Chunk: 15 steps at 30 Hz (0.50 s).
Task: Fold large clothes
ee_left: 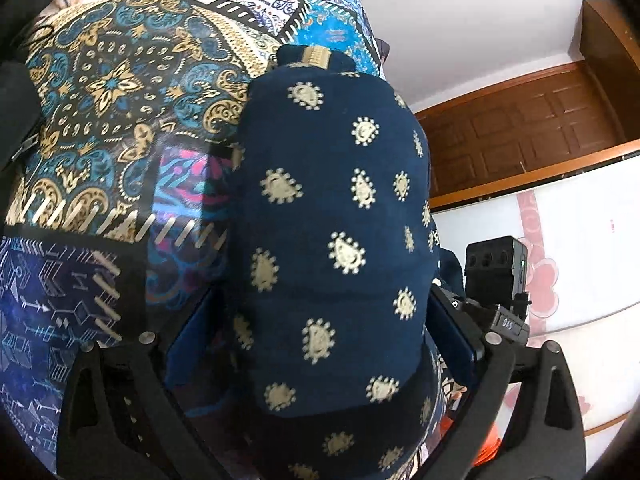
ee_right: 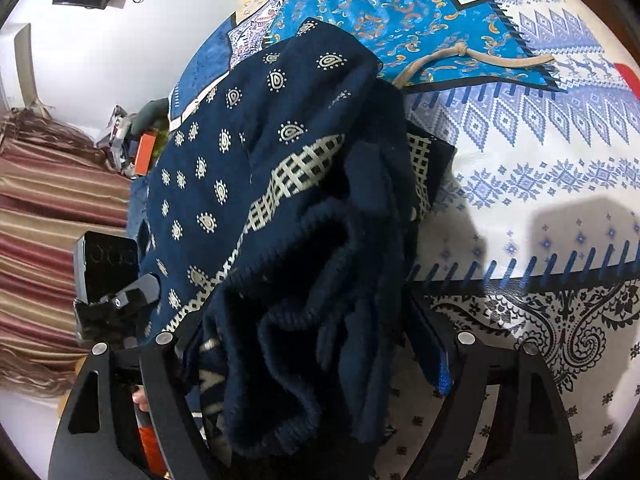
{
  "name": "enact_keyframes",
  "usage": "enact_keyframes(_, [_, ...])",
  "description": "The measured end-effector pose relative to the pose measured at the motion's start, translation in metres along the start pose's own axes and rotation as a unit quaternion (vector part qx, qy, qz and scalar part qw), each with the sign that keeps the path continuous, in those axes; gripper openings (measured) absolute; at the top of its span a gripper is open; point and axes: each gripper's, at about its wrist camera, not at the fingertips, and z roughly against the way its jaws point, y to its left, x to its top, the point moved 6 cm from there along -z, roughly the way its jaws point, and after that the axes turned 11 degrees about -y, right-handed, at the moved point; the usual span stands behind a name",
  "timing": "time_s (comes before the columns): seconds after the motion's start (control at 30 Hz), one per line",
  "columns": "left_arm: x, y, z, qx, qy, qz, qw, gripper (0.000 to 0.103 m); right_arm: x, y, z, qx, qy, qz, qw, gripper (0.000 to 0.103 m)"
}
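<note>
The left hand-held gripper [ee_left: 320, 344] is pinching the navy paisley garment [ee_left: 332, 216]. The right hand-held gripper [ee_right: 312, 360] is pinching its bunched folds over the patchwork bedspread [ee_right: 560, 168].

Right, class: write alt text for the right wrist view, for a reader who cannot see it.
The right gripper is shut on a bunched navy garment printed with cream paisley motifs and a lattice band. The cloth trails away over a patchwork bedspread in blue, white and black, where a beige knotted cord lies.
</note>
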Motion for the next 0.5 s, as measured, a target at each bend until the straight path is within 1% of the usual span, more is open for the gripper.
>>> enact_keyframes(0.03, [0.0,-0.002,-0.001,0.001,0.0,-0.002,1.0,0.098,-0.001,0.003,0.001,0.01,0.001,-0.004,1.0,0.066])
enact_keyframes(0.07, [-0.001,-0.006,-0.002,-0.001,0.001,-0.003,1.0,0.091,-0.003,0.005,0.003,0.015,0.004,-0.01,1.0,0.062])
enact_keyframes(0.1, [-0.001,-0.01,-0.005,-0.001,0.004,-0.005,1.0,0.089,-0.003,0.007,0.005,0.01,0.001,-0.011,1.0,0.059])
enact_keyframes(0.13, [0.0,-0.015,-0.006,0.005,0.003,-0.011,0.9999,0.087,-0.005,0.01,0.008,0.005,-0.001,-0.008,1.0,0.053])
enact_keyframes(0.17, [-0.001,-0.017,-0.007,0.008,0.002,-0.015,0.9999,0.082,-0.006,0.013,0.012,-0.001,-0.005,-0.004,1.0,0.046])
enact_keyframes(0.2, [-0.002,-0.021,-0.005,0.013,0.002,-0.02,0.9997,0.077,-0.005,0.016,0.014,-0.004,-0.007,-0.001,1.0,0.043])
enact_keyframes(0.23, [-0.003,-0.023,-0.004,0.014,0.001,-0.022,0.9997,0.075,-0.007,0.021,0.018,-0.007,-0.008,0.002,1.0,0.039])
enact_keyframes(0.27, [-0.003,-0.027,-0.002,0.015,0.002,-0.025,0.9996,0.072,-0.009,0.028,0.022,-0.009,-0.008,0.005,1.0,0.036])
enact_keyframes(0.37, [-0.006,-0.039,0.011,0.011,-0.001,-0.032,0.9994,0.066,-0.013,0.049,0.029,-0.025,-0.008,0.032,0.999,0.033])
enact_keyframes(0.43, [-0.005,-0.047,0.025,0.007,-0.008,-0.037,0.9993,0.065,-0.013,0.07,0.033,-0.034,-0.013,0.057,0.998,0.033])
enact_keyframes(0.5, [0.0,-0.057,0.045,0.005,-0.022,-0.045,0.9987,0.064,-0.011,0.091,0.037,-0.033,-0.022,0.073,0.997,0.033])
